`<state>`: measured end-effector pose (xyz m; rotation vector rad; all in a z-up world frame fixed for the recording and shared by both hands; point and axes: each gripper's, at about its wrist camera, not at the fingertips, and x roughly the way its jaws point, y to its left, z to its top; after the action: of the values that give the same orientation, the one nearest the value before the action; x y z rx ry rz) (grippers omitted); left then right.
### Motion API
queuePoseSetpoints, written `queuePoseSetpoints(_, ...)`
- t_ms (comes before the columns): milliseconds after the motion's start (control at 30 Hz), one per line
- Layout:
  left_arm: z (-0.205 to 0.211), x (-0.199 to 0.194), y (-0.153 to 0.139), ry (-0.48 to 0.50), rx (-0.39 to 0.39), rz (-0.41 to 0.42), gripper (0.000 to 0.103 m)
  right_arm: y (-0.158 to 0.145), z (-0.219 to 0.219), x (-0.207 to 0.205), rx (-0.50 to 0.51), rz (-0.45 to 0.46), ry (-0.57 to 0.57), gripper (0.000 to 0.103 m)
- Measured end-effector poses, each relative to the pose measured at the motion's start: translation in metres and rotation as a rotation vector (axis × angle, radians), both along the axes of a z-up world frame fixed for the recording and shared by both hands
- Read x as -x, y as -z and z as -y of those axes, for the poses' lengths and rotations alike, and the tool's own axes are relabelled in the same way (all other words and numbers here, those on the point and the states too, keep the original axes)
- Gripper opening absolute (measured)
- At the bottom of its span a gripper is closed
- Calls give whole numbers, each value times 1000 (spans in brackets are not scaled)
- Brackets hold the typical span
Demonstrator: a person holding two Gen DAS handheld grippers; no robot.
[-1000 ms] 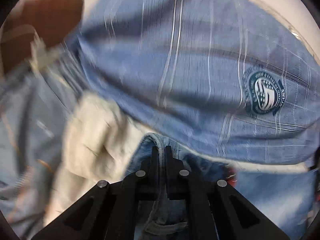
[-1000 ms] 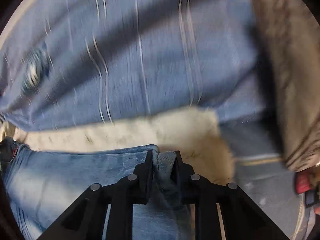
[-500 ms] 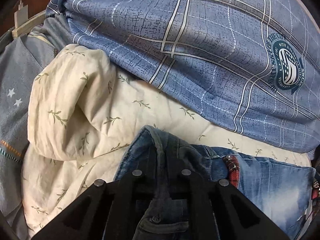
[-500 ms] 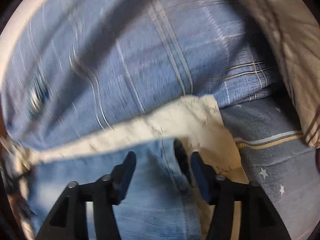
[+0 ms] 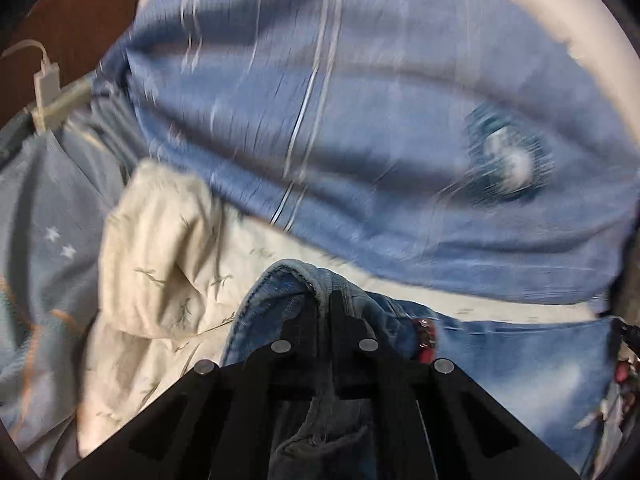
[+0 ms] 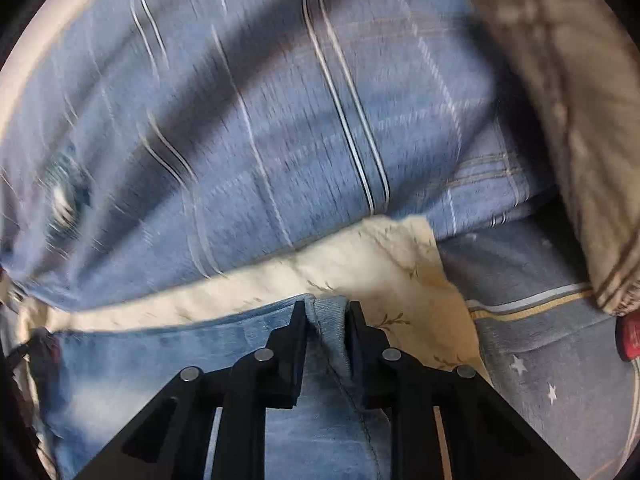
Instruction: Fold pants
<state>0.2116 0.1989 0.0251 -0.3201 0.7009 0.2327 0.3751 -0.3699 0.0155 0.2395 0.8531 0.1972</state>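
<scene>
Light blue jeans (image 5: pixel 520 364) lie spread on a cream leaf-print cloth (image 5: pixel 160 264) on a bed. In the left wrist view my left gripper (image 5: pixel 325 300) is shut on a raised fold of the jeans' darker edge, near a red patch (image 5: pixel 424 336). In the right wrist view the jeans (image 6: pixel 160 364) stretch off to the left. My right gripper (image 6: pixel 326 312) is closing its jaws on a bunched fold at the jeans' upper edge, and both pads press the denim. Both pictures are blurred by motion.
A big blue plaid pillow (image 5: pixel 360 140) with a round badge (image 5: pixel 508 160) lies just behind the jeans. A grey-blue star-print sheet (image 6: pixel 540 380) covers the bed. A brown checked blanket (image 6: pixel 568 120) hangs at right, and a white charger plug (image 5: pixel 44 88) at far left.
The right jaws stood open around the jeans' edge half a second ago and have closed on it again. The left gripper kept its grip while its view swung.
</scene>
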Motion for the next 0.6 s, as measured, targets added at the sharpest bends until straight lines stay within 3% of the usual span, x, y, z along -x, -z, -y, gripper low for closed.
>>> queuePoseSetpoints(133,9,66,-38,33,54,119,5,-38,15,42,-110,81,19,20)
queuePoseSetpoints(267,20,141,-46,52,106,184,5,-66,36,105,-211,135,31,20)
queuePoseSetpoints(367,21,190,-30,51,157,191,5,-71,57,158,-261,157,38,20)
queuePoseSetpoints(467,16,225,-2,46,219,160,5,-58,76,209,-278,149,46,20)
queuePoseSetpoints(600,9,260,51,20,334,42,8,1,96,258,-293,30,27,24)
